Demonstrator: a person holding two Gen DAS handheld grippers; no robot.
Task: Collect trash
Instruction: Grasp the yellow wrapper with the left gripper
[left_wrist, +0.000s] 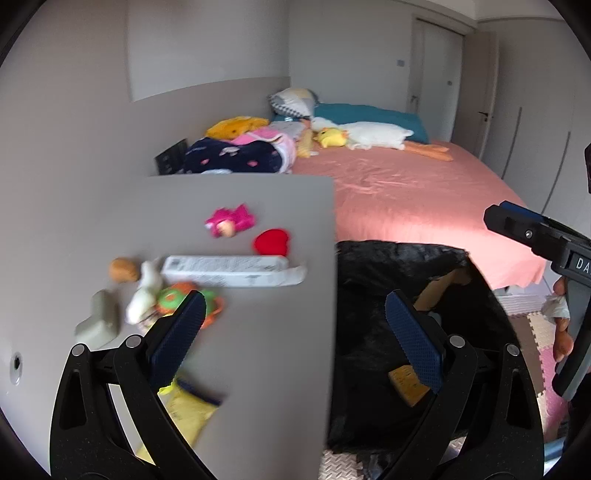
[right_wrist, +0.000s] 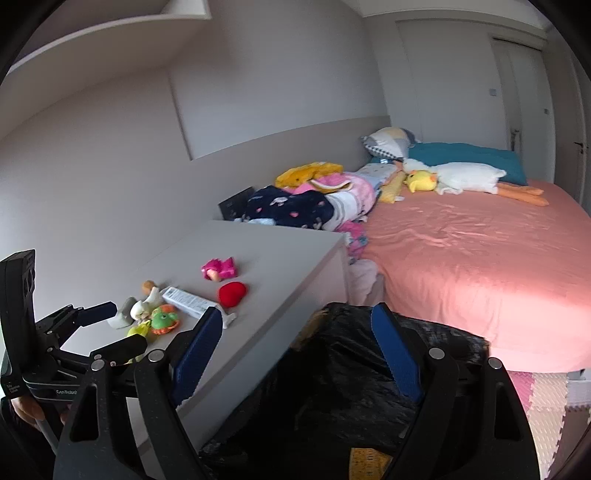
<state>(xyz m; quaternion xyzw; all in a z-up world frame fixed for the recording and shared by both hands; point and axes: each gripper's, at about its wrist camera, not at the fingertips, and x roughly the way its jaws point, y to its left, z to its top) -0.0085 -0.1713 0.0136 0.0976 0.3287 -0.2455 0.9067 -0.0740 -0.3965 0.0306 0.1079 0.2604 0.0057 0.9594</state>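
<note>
Here we hold the left gripper (left_wrist: 295, 332) and right gripper (right_wrist: 293, 349) spread wide, empty, over the black trash bag (left_wrist: 373, 280), cardboard scraps inside. Beyond, the grey table (left_wrist: 258, 206) carries a white box (left_wrist: 225, 271) ahead-left, beside toys; farther off, the pink bed (left_wrist: 406, 199).

Soft daylight fills both views, dim and greyish toward the walls. The brightest patch lies on the bed (left_wrist: 424, 206) at about 3 o'clock in the left view, where the pink sheet glares; in the right view the same sunlit band on the bed (right_wrist: 517, 280) also sits near 3 o'clock. The bag (left_wrist: 388, 295) stays nearly black, its detail lost. Left-view objects on the table (left_wrist: 258, 332) smear with motion blur. Fisheye curvature bends walls, with dark vignetting at every corner.
</note>
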